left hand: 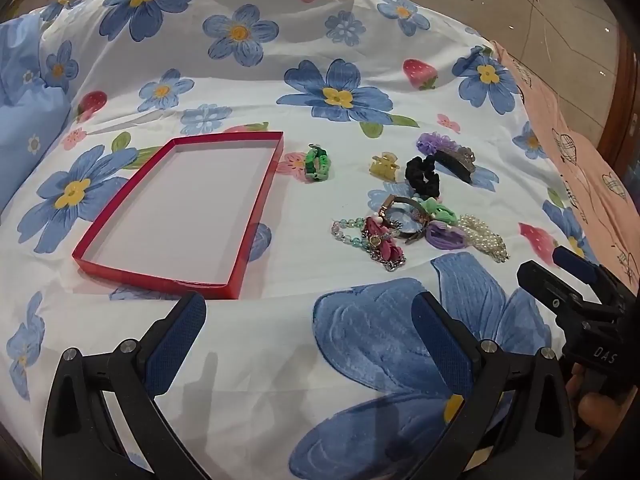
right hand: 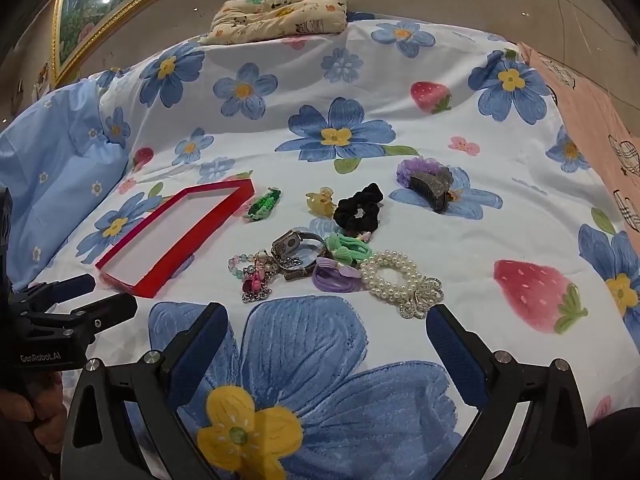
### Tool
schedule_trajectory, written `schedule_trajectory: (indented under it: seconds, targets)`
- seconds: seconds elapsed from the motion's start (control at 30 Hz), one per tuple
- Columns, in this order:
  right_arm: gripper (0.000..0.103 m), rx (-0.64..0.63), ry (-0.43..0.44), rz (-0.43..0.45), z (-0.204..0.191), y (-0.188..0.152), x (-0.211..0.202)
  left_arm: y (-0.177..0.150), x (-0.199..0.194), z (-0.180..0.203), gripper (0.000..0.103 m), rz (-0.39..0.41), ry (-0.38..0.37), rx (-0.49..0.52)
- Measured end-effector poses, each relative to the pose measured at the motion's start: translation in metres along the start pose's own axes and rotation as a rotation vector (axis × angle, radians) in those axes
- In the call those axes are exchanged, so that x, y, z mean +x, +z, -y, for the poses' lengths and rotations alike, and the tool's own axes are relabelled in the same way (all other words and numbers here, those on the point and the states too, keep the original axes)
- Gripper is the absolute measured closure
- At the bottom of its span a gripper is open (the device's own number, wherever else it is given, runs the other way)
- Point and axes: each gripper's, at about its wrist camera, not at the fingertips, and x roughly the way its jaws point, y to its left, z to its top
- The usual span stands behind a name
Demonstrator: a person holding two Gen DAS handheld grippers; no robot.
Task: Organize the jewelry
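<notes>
A bed spread with a white sheet of big blue flowers and strawberries fills the room's middle, a panda-print cushion at its far end and a gilt-framed painting leaning on the wall. The tangle of beads, watch and hair ties overlaps so much that single pieces are hard to separate. An empty red tray lies left of the pile, apart from it. The left gripper hovers near the tray's near edge, jaws spread wide, holding nothing; the right gripper gapes likewise just before the pearl bracelet.
</notes>
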Motion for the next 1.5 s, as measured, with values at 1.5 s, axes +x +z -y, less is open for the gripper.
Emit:
schedule_trajectory:
  seconds: [1.5]
  targets:
    - [0.002, 0.010, 0.000, -0.002, 0.005, 0.000, -0.001, 0.002, -0.009, 0.005, 0.000, 0.041, 0.032, 0.016]
